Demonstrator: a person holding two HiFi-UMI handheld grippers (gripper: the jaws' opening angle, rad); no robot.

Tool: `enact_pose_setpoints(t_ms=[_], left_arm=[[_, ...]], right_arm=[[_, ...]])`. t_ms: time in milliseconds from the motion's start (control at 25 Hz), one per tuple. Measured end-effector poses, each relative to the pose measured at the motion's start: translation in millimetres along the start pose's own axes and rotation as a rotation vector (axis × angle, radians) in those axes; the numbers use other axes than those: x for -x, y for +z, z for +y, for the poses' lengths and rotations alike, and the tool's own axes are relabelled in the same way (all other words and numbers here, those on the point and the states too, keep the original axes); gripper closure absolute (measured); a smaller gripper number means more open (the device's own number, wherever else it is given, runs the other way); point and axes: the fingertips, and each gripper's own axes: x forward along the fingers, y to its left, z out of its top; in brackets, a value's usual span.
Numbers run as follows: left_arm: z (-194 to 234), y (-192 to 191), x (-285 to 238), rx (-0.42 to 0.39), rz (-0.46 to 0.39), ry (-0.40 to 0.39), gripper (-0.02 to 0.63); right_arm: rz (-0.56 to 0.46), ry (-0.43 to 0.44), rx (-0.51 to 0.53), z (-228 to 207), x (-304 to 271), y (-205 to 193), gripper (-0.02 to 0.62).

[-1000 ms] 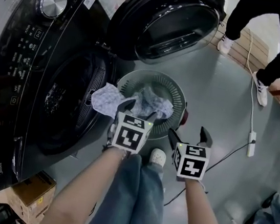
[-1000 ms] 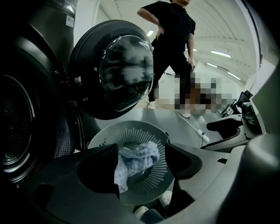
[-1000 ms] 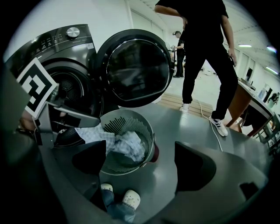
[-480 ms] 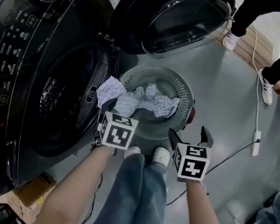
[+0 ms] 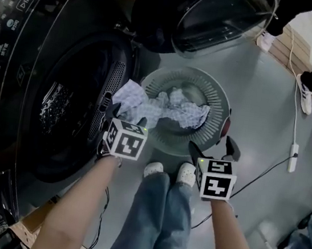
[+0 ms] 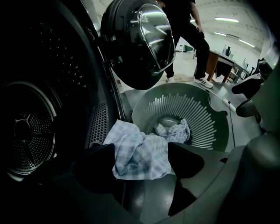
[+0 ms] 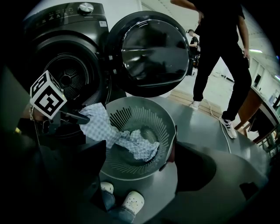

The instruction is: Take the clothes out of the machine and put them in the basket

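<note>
The basket [image 5: 213, 96] is set on the grey floor [image 5: 263, 101] just beside the front of the washing machine [image 5: 13, 72], with its far rim under the swung-open door [image 5: 212, 14]. The checked cloth [image 5: 169, 110] is draped over the basket's machine-side rim, one end inside and the other hanging out towards the drum mouth. The left gripper [image 5: 126, 117] is held at that outer end. Its fingers [image 6: 98, 168] have just been opening and are released, with the cloth lying loosely between them. The right gripper [image 5: 213, 148] is held over the near rim, fingers spread wide with nothing between them. Free floor is left to the right of the basket, up to a cable [image 5: 295, 129]. The wearer's shoes [image 5: 186, 174] are planted close to the near rim. The ribbed back of the drum [image 6: 28, 131] is shown only in the left gripper view. The control knob [image 7: 86, 8] and a standing person [image 7: 223, 57] in dark clothes are seen clearly in the right gripper view.
</note>
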Motion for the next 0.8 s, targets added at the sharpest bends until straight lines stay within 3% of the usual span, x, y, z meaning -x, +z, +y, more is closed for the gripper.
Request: enact_pose_setpoints(t_ms=[400,440,520,800], left_arm=[[16.6,-24.2,-32.5,-0.021,0.067,0.028,0.256],[17.2,-24.2,-32.5,-0.019,0.067,0.030,0.282],[16.6,-22.0,-28.9,-0.002,0.052,0.021,0.588],[-3.1,1.3,-3.1,0.008,-0.040,-0.046,0.597]], right_arm=[[0.013,0.004,-0.011,12.8,-18.4,-10.4,0.106],[0.015,0.006,-0.011,14.2,-19.5,-11.7,0.106],[0.018,0.008,-0.014,16.0,-19.9,-14.2,0.106],[0.019,0.002,-0.026,10.9,-9.6,-11.7,0.106]])
